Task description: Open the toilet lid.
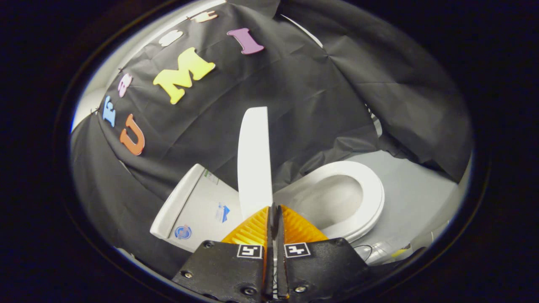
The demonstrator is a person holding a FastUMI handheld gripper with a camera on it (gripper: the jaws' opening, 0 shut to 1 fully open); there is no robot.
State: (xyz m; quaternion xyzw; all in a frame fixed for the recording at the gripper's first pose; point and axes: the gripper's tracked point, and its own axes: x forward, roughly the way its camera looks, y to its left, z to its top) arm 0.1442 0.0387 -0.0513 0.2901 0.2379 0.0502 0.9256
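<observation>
The white toilet lid (254, 160) stands raised, nearly upright, and I see it almost edge-on just beyond my fingertips and slightly left of them. To its right lies the white seat ring (370, 189) around the open bowl (332, 202). The white tank (198, 206) sits to the left of the lid. My gripper (273, 207) is shut, its two fingers pressed together with nothing between them, the tips close to the lid's lower edge.
Black cloth hangs as the booth's wall behind and around the toilet. A pale grey floor (417, 193) stretches to the right of the bowl. A thin cable and a small item (379, 250) lie on the floor near the bowl's base.
</observation>
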